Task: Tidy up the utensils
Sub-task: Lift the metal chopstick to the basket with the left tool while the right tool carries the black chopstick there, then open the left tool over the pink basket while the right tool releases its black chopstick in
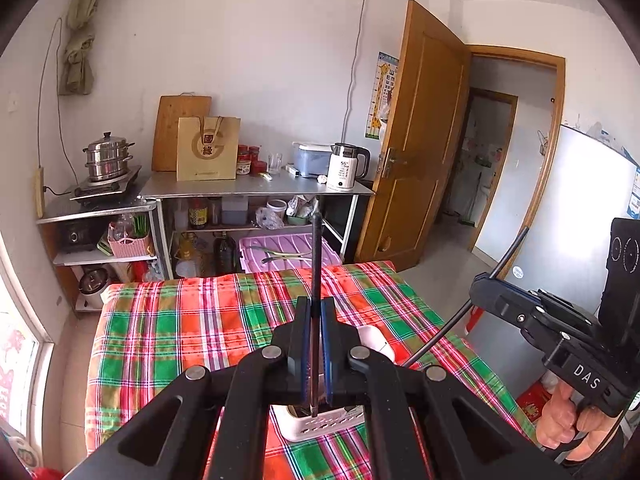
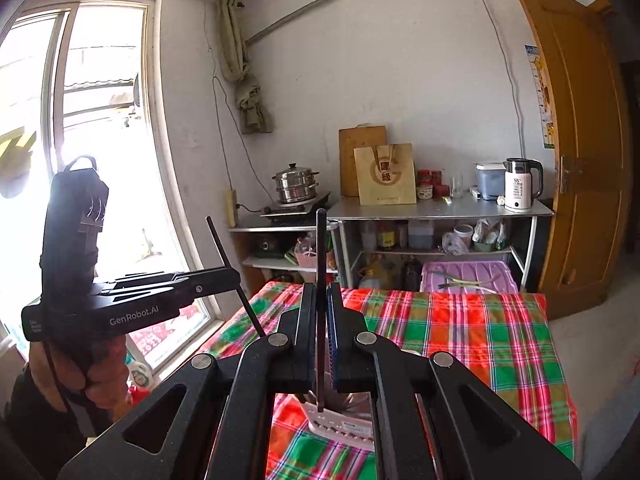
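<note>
Chopstick [image 1: 316, 264] sitting clamped between the left gripper [image 1: 316, 312] jaws, dark and thin, long axis running near vertical in the left wrist view, upper end pointing up toward the back shelving, lower end pointing down at the white perforated utensil holder [image 1: 320, 424] standing on the plaid tablecloth [image 1: 180, 320]. Second chopstick [image 2: 320, 280] sitting the same way in the right gripper [image 2: 320, 304], jaws pressing together on it, long axis near vertical, tip pointing up, lower end hanging just over the holder [image 2: 340, 426] rim; cannot tell if either end is touching the holder. From the left wrist view the right gripper [image 1: 486, 286] is showing at the right side, its chopstick [image 1: 472, 304] slanting diagonally, upper end pointing up-right, lower end down-left toward the table. From the right wrist view the left gripper [image 2: 236, 276] is showing at the left by the window, its chopstick [image 2: 234, 276] tilting, upper end leaning up-left. Holder contents mostly hidden behind the fingers; something dark is showing inside in the left view, something metallic in the right view, cannot tell what. White rounded object [image 1: 374, 340] lying on the cloth just beside the left fingers. Purple lidded bin [image 1: 280, 250] sitting beyond the table's far edge with a utensil lying on its lid. Pink basket [image 1: 130, 244] sitting on the low shelf holding green items. Steel steamer pot [image 1: 107, 158] standing on the stove, white kettle [image 1: 344, 168] standing on the metal counter.
</note>
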Demonstrator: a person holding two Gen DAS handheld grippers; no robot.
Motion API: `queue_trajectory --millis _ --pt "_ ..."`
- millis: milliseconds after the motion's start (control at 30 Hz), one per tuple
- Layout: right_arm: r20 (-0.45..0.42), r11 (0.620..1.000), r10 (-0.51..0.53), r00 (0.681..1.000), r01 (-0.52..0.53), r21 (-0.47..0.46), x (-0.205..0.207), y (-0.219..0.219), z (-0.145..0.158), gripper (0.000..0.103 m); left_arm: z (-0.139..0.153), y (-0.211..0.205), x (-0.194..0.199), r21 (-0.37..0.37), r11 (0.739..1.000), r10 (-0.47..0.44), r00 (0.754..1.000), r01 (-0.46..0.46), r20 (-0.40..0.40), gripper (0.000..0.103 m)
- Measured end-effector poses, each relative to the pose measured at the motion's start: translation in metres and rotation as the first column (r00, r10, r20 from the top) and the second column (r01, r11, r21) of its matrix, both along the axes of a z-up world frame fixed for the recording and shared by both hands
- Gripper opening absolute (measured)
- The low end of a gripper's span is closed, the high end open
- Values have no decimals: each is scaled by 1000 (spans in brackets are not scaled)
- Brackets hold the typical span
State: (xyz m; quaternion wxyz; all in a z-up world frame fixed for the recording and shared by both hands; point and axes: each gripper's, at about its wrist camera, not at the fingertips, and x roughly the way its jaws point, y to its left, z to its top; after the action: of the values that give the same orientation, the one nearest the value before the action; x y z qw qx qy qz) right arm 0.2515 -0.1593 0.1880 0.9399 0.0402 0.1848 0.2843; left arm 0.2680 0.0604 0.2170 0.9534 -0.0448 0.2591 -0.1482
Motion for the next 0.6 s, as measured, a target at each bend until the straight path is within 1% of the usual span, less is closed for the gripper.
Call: queue_trajectory --millis 167,367,600 --pt "-44 1000 -15 999 15 -6 22 4 -20 5 -18 1 22 -9 1000 6 1000 -6 -8 4" --pt "-102 999 -27 994 26 -19 38 5 -43 5 -47 3 41 -26 1000 3 999 -5 -40 4" --pt "-151 996 -30 988 18 -82 44 14 -63 5 -81 4 51 -18 1000 1 995 -3 -103 5"
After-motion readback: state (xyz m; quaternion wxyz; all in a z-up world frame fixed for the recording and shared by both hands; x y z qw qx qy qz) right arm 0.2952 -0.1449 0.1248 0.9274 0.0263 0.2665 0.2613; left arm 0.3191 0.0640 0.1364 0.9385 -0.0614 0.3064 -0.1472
